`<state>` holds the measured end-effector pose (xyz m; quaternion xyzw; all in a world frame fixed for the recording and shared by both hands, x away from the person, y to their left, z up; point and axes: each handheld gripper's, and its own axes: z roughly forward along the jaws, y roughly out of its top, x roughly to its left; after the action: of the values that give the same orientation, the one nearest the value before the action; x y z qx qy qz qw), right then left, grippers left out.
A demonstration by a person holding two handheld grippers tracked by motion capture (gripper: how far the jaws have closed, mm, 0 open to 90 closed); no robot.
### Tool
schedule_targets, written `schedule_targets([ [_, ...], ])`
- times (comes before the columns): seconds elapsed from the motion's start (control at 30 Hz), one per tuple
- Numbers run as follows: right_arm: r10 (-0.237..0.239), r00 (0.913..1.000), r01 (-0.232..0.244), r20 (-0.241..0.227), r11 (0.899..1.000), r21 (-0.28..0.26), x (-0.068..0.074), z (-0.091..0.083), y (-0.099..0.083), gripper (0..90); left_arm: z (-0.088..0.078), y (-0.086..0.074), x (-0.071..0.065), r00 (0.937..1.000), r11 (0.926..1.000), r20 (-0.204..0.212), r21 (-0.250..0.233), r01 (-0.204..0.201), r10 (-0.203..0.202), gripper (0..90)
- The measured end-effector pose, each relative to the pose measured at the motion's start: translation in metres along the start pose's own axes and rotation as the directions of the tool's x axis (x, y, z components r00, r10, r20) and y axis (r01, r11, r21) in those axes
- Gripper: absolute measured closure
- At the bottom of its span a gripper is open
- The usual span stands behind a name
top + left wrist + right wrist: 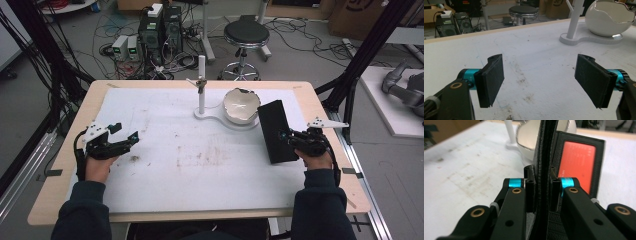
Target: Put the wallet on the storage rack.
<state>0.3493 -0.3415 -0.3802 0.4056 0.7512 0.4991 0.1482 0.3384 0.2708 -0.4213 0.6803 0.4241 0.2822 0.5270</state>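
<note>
Table [165, 165]: right gripper [542, 182] fingers pinch what looks like a wallet [576, 157].

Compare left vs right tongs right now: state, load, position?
1. Left tongs stand wide open; right tongs are shut.
2. Left tongs hold nothing, with bare white mat between the pads; right tongs clamp the black wallet by its raised flap.
3. Left tongs sit at the mat's left side; right tongs are at its right, by the white bowl.

Shared: black pads, blue collars, both hand-held.
</note>
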Motion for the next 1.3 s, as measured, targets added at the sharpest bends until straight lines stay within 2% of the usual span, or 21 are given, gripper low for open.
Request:
schedule_targets([
  [0.13, -0.005, 0.9989, 0.003, -0.048, 0.999, -0.034, 0.003, -0.009, 0.005, 81.6, 0.000, 0.002, -0.002, 0.9997, 1.0000, 0.024, -0.007, 0.006, -0.006, 23.8],
  [0.3, -0.035, 0.9902, 0.024, -0.136, 0.996, -0.085, 0.007, -0.015, 0.008, 81.6, 0.003, 0.010, -0.011, 0.9961, 0.9993, 0.088, -0.033, 0.017, -0.014, 25.3],
  [0.5, -0.077, 0.9820, 0.053, -0.172, 0.989, -0.139, 0.015, -0.018, 0.015, 81.6, 0.009, 0.020, -0.024, 0.9868, 0.9984, 0.161, -0.047, 0.030, -0.022, 25.9],
  [0.57, -0.088, 0.9794, 0.060, -0.182, 0.986, -0.154, 0.018, -0.018, 0.017, 81.7, 0.012, 0.023, -0.029, 0.9807, 0.9979, 0.192, -0.047, 0.046, -0.036, 25.9],
  [0.63, -0.111, 0.9756, 0.080, -0.189, 0.983, -0.164, 0.022, -0.017, 0.019, 81.7, 0.017, 0.028, -0.034, 0.9716, 0.9964, 0.230, -0.051, 0.068, -0.054, 25.9],
  [0.7, -0.138, 0.9694, 0.105, -0.203, 0.981, -0.165, 0.026, -0.012, 0.020, 81.7, 0.023, 0.034, -0.042, 0.9596, 0.9937, 0.272, -0.064, 0.092, -0.071, 25.9],
  [0.83, -0.173, 0.9580, 0.137, -0.229, 0.977, -0.163, 0.033, -0.004, 0.023, 81.7, 0.039, 0.051, -0.059, 0.9411, 0.9923, 0.331, -0.075, 0.099, -0.069, 25.8],
  [0.97, -0.191, 0.9479, 0.145, -0.255, 0.971, -0.189, 0.037, 0.001, 0.027, 81.7, 0.055, 0.070, -0.078, 0.9237, 0.9944, 0.381, -0.075, 0.074, -0.040, 25.1],
  [1.0, -0.194, 0.9467, 0.146, -0.257, 0.970, -0.194, 0.037, 0.001, 0.028, 81.7, 0.060, 0.076, -0.083, 0.9169, 0.9951, 0.398, -0.074, 0.065, -0.030, 24.7],
  [1.03, -0.196, 0.9456, 0.146, -0.259, 0.969, -0.201, 0.038, 0.001, 0.029, 81.7, 0.062, 0.079, -0.087, 0.9133, 0.9953, 0.406, -0.075, 0.061, -0.026, 24.5],
  [1.07, -0.200, 0.9451, 0.148, -0.259, 0.967, -0.207, 0.039, 0.002, 0.030, 81.7, 0.067, 0.084, -0.092, 0.9048, 0.9957, 0.425, -0.070, 0.060, -0.024, 24.1],
  [1.1, -0.199, 0.9447, 0.146, -0.261, 0.967, -0.211, 0.039, 0.002, 0.030, 81.7, 0.071, 0.086, -0.095, 0.9008, 0.9959, 0.433, -0.068, 0.059, -0.024, 23.6],
  [1.23, -0.206, 0.9432, 0.147, -0.261, 0.962, -0.229, 0.040, 0.004, 0.033, 81.7, 0.089, 0.097, -0.112, 0.8786, 0.9982, 0.477, -0.042, 0.043, -0.018, 22.7],
  [1.3, -0.218, 0.9373, 0.152, -0.272, 0.958, -0.242, 0.041, 0.005, 0.035, 81.7, 0.099, 0.101, -0.121, 0.8619, 0.9989, 0.507, -0.031, 0.035, -0.015, 22.7],
])
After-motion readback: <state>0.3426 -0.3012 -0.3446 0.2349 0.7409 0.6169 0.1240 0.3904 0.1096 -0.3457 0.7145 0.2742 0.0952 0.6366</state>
